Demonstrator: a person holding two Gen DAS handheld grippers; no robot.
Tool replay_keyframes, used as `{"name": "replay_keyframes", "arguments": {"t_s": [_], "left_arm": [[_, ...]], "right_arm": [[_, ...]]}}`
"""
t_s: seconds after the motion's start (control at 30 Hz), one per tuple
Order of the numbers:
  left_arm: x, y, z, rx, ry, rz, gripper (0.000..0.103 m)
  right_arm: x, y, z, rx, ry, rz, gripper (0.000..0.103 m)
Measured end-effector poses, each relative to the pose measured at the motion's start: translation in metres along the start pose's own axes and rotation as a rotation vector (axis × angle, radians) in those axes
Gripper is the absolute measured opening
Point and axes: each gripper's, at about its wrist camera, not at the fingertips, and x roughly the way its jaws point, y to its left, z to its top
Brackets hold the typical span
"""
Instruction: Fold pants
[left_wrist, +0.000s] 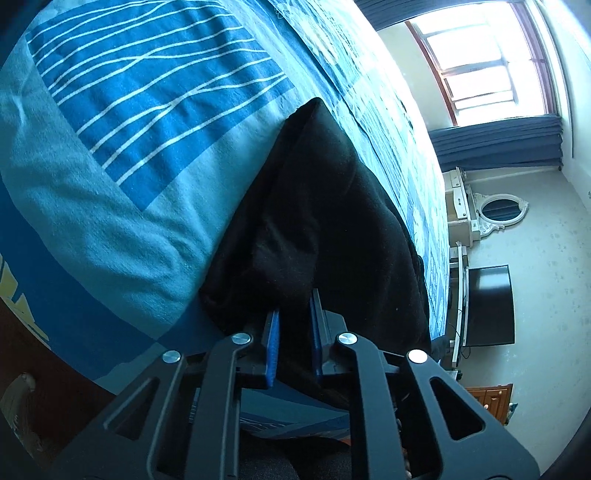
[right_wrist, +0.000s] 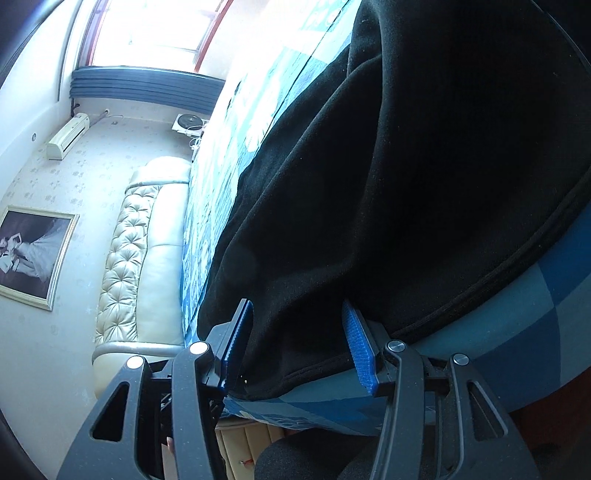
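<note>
Black pants (left_wrist: 317, 229) lie on a bed with a blue patterned cover (left_wrist: 122, 173). In the left wrist view the fabric runs away from my left gripper (left_wrist: 294, 317), whose blue pads (left_wrist: 272, 343) stand narrowly apart with a fold of the black fabric between them. In the right wrist view the pants (right_wrist: 406, 166) fill most of the frame, with a hemmed edge (right_wrist: 461, 291) near the bed's edge. My right gripper (right_wrist: 297, 325) is open wide, its blue pads (right_wrist: 360, 347) on either side of the fabric's edge.
The bed cover (right_wrist: 229, 155) stretches toward a bright window (left_wrist: 491, 62) with blue curtains. A cream tufted headboard (right_wrist: 136, 243) is at the left of the right wrist view. A dark television (left_wrist: 487, 306) and an oval mirror (left_wrist: 498, 210) stand against the wall.
</note>
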Motion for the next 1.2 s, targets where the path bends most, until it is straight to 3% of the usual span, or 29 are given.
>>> {"name": "replay_keyframes", "arguments": {"t_s": [0.07, 0.1, 0.13, 0.2, 0.23, 0.43, 0.53, 0.67, 0.83, 0.93, 1.0, 1.13, 1.2], "left_arm": [[-0.002, 0.000, -0.001, 0.000, 0.000, 0.009, 0.012], [-0.003, -0.002, -0.002, 0.009, -0.002, 0.020, 0.012], [-0.004, -0.004, -0.003, 0.019, -0.003, 0.034, 0.011], [-0.007, -0.009, -0.002, 0.029, -0.007, 0.048, 0.010], [-0.011, -0.011, -0.002, 0.033, -0.012, 0.049, 0.010], [-0.034, -0.012, -0.003, 0.058, -0.028, 0.035, 0.009], [-0.029, 0.000, -0.004, 0.055, -0.004, 0.052, 0.009], [-0.023, 0.005, -0.007, 0.044, 0.003, 0.031, 0.009], [-0.029, -0.016, -0.012, 0.167, -0.001, 0.105, 0.013], [-0.037, -0.036, -0.023, 0.288, -0.043, 0.226, 0.036], [-0.042, -0.052, -0.031, 0.374, -0.098, 0.313, 0.063], [-0.045, -0.089, -0.041, 0.519, -0.187, 0.396, 0.079], [-0.041, -0.106, -0.043, 0.571, -0.218, 0.414, 0.095]], "right_arm": [[0.003, -0.002, 0.003, 0.039, -0.032, 0.015, 0.050], [0.004, -0.001, 0.005, 0.038, -0.044, 0.001, 0.045], [0.005, 0.001, 0.006, 0.023, -0.047, -0.033, 0.027], [0.002, 0.004, 0.007, 0.009, -0.058, -0.038, 0.011], [-0.003, 0.007, 0.005, -0.003, -0.065, -0.034, 0.009], [-0.026, 0.024, -0.013, -0.112, -0.061, -0.029, 0.008], [-0.017, 0.003, -0.018, -0.085, -0.025, -0.066, 0.008], [-0.011, -0.020, -0.016, -0.024, -0.010, -0.025, 0.008], [-0.023, -0.021, -0.011, -0.018, 0.023, -0.005, 0.014], [-0.039, -0.013, -0.007, -0.056, 0.007, -0.051, 0.020], [-0.062, -0.011, 0.004, -0.089, -0.042, -0.087, 0.024], [-0.119, -0.020, 0.056, -0.073, -0.215, -0.123, 0.031], [-0.146, -0.034, 0.092, -0.008, -0.298, -0.104, 0.038]]}}
